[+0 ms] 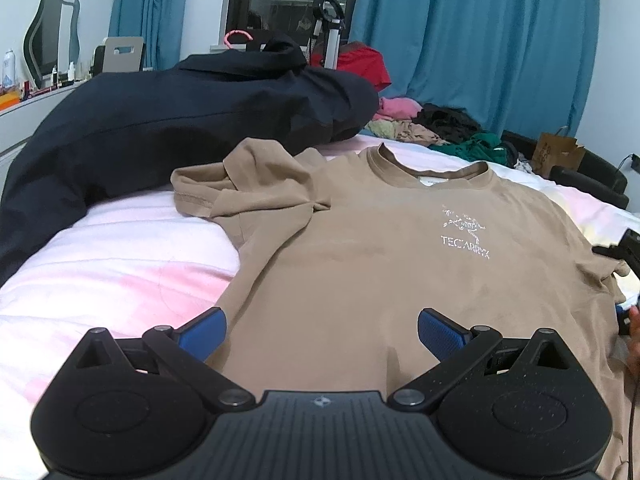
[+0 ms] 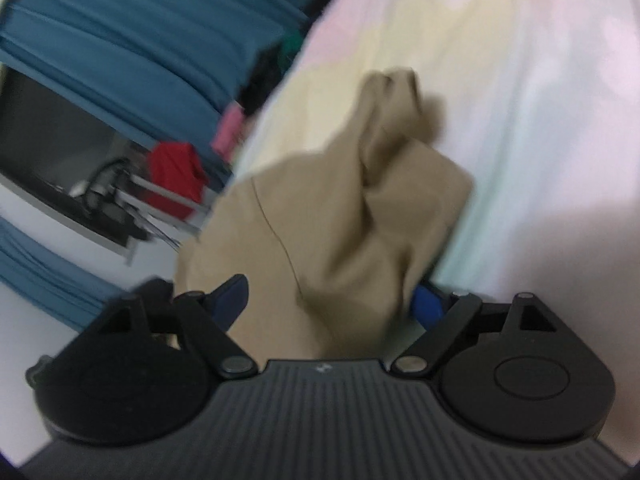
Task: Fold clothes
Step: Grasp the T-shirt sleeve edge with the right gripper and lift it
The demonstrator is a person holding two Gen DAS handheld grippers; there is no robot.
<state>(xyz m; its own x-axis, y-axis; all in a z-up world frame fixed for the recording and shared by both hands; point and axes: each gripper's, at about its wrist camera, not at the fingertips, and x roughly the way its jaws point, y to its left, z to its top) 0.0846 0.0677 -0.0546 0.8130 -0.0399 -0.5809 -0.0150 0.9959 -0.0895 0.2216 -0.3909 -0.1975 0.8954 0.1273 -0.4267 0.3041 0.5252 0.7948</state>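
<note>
A tan T-shirt with a white logo lies face up on the pink and white bed. Its left sleeve is bunched and folded over near the shoulder. My left gripper is open and empty, just above the shirt's lower body. In the blurred, tilted right wrist view, my right gripper has its blue fingers spread wide, with a crumpled part of the tan T-shirt lying between them. The right gripper's black body also shows at the right edge of the left wrist view.
A large dark navy garment lies heaped at the back left of the bed. A pile of pink, black and green clothes sits at the back right, a red garment behind. Blue curtains, a desk on the left, a paper bag on the right.
</note>
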